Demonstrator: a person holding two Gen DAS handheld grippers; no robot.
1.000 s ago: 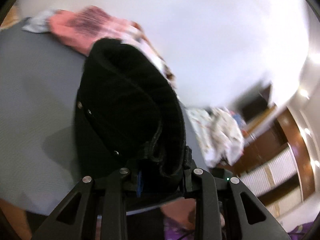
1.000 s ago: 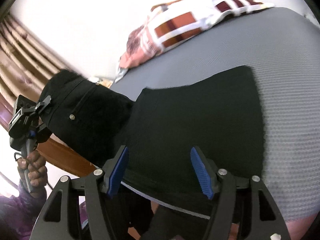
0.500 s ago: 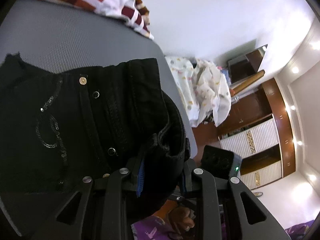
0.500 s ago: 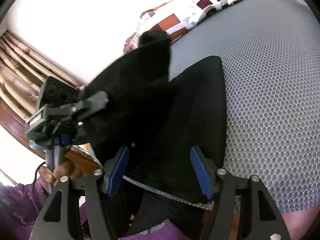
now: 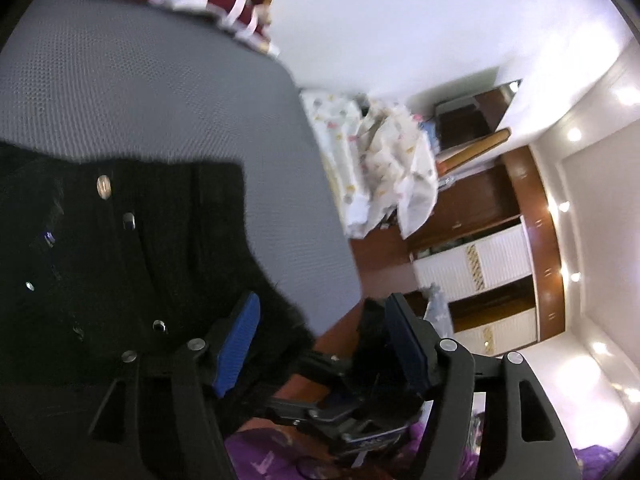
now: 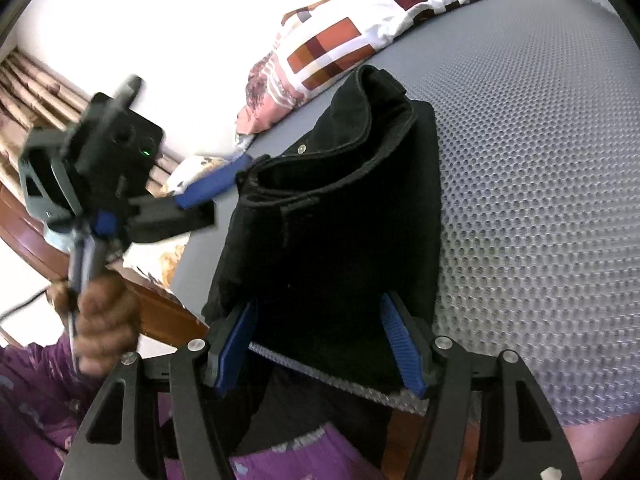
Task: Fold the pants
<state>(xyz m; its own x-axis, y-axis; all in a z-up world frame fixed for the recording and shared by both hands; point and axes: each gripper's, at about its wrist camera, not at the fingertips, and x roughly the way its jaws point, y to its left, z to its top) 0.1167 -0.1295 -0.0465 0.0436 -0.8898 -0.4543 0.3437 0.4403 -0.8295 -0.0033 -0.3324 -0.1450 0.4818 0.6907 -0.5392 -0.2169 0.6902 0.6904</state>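
Nearest in the right wrist view, the right gripper (image 6: 318,344) has its two blue ribbed fingers (image 6: 236,346) spread wide, grasping nothing, poised over the near hem of the one pair of black pants (image 6: 340,216). The pants lie folded on the bed (image 6: 540,168), whose grey cover has a raised honeycomb texture; the upper layer, with a small metal rivet, sits bunched and puffed up on the flat lower layer. Left of the pants, the left gripper (image 6: 208,184) is held in the person's left hand (image 6: 104,320), one blue finger pointing at the pants' left edge; whether it touches the cloth cannot be told.

In the left wrist view, the left gripper (image 5: 324,344) also has its two fingers (image 5: 236,348) released and apart, nothing between them. The pants (image 5: 120,248) lie to its left, dark and matte, showing several metal studs. Beyond the pants, at the bed's (image 5: 140,88) far end, lies one pillow (image 6: 360,28) patterned in white, rust and maroon squares. Past the bed's edge hangs a crumpled white sheet (image 5: 384,168) with small coloured prints, then a brown wooden wardrobe (image 5: 480,248) with white slatted doors.
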